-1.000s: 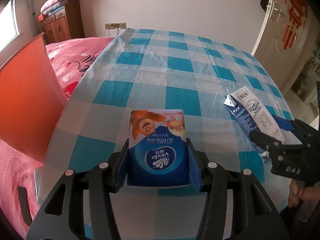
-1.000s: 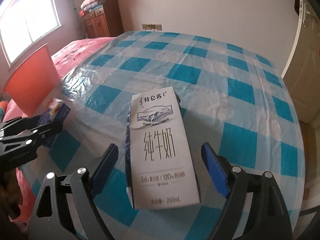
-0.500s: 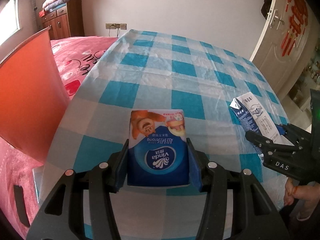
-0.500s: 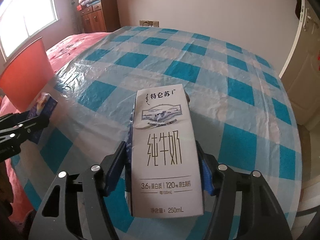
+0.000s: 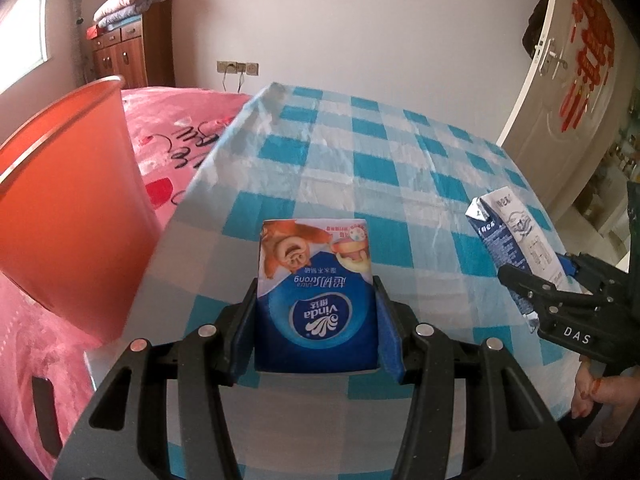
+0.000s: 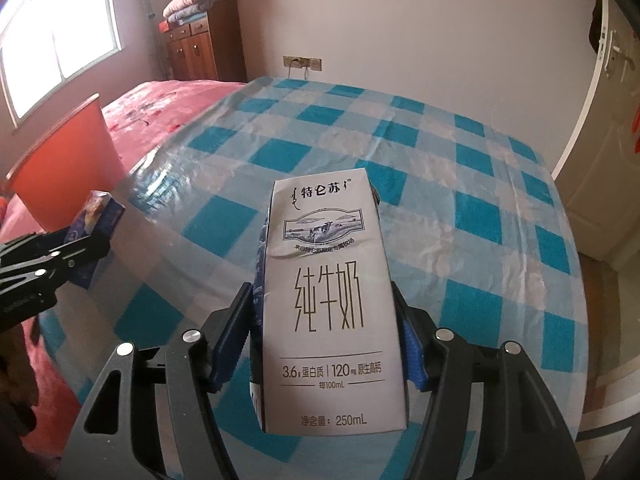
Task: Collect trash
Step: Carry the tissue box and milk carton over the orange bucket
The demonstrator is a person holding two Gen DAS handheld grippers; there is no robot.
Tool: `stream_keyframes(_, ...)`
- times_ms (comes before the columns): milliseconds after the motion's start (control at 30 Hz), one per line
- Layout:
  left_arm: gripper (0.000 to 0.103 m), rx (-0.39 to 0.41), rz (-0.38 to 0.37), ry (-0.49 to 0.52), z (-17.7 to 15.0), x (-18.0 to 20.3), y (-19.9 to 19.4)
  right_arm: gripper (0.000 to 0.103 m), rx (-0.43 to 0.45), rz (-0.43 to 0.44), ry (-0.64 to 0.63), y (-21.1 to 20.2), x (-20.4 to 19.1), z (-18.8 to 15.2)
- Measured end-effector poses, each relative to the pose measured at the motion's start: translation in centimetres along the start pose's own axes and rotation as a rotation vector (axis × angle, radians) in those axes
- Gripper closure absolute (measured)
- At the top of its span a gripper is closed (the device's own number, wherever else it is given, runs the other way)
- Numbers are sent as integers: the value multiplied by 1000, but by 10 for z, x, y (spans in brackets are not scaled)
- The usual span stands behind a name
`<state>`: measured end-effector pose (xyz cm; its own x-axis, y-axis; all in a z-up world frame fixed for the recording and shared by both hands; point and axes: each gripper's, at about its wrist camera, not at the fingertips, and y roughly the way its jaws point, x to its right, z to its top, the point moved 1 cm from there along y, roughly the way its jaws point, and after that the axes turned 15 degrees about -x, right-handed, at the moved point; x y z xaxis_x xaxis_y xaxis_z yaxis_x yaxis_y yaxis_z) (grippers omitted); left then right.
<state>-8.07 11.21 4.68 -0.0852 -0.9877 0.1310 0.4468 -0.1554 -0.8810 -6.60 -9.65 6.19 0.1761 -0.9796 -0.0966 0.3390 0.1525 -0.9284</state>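
**Both grippers loaded, nothing binned**

Orange bin [image 5: 68, 216] at far left, standing off the tabletop's left edge against the pink bedspread [image 5: 180, 136]. Rim tilted toward us, inside not visible from here.

Left gripper [image 5: 316, 312]: both blue pads pressed flat on the sides of a blue tissue pack [image 5: 316, 280]. Pack sits square between the fingers, printed face up, upside down to the camera. It is over the near left part of the tabletop [image 5: 360, 152], the one with the blue-and-white checked plastic cover. Can't tell whether the pack's underside touches the cloth.

Right gripper [image 6: 324, 332]: clamped on a white milk carton [image 6: 324, 300], pads on its two narrow sides, about halfway along. Carton points away from the gripper, front label up, top end slightly crushed. From the left camera the same carton [image 5: 516, 240] shows at the right edge, tilted, far end raised clear of the cloth.

The two grippers are side by side, well apart, tissue pack left, carton right. A hand [image 5: 596, 396] on the right gripper's handle shows at bottom right.

Back wall: wooden dresser [image 6: 204, 48] with folded blankets on top, left of the sockets; white door [image 5: 568, 92] at right.
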Motion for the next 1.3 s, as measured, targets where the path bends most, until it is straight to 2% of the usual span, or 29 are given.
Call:
stream_keyframes(433,50,113,45,-25,19,-21,-41,38,2,165,24,-17,-18,26)
stream_keyframes(800,50,198,94,-51,36,-43,-73,38,38,232,-46,-33,-53,55)
stream_keyframes(1300,50,275,224,-140,53,-94,-106,38,96,321,-164,-52,-109,103)
